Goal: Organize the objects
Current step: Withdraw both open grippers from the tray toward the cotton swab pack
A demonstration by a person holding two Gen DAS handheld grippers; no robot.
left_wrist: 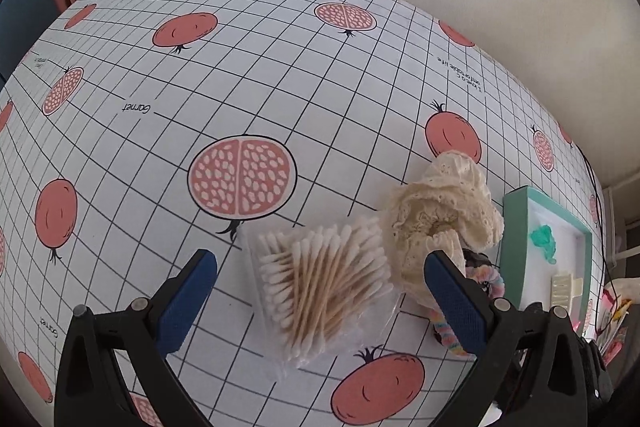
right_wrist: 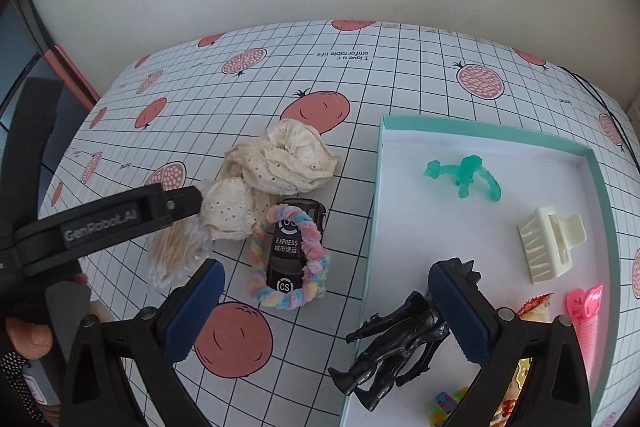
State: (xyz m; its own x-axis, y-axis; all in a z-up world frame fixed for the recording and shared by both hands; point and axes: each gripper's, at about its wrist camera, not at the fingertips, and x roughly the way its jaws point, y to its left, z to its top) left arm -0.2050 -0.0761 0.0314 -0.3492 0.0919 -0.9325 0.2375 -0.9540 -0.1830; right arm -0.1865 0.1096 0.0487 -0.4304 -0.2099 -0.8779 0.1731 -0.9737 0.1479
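Note:
A clear packet of cotton swabs (left_wrist: 320,287) lies on the table between the fingers of my open left gripper (left_wrist: 318,263), which hovers just over it. A cream lace scrunchie (left_wrist: 440,203) lies right of the packet, and a pastel scrunchie (right_wrist: 288,259) rings a black toy car (right_wrist: 294,247). The teal-rimmed white tray (right_wrist: 480,227) holds a green figurine (right_wrist: 464,175), a cream claw clip (right_wrist: 550,243) and a black action figure (right_wrist: 392,347). My right gripper (right_wrist: 324,283) is open above the tray's left rim, holding nothing.
A pink clip (right_wrist: 586,315), snack wrappers and small colourful bits lie in the tray's near corner. The left gripper's body (right_wrist: 100,227) and a hand cross the right wrist view at left. A black cable (right_wrist: 600,99) runs along the table's far right. A wall stands behind the table.

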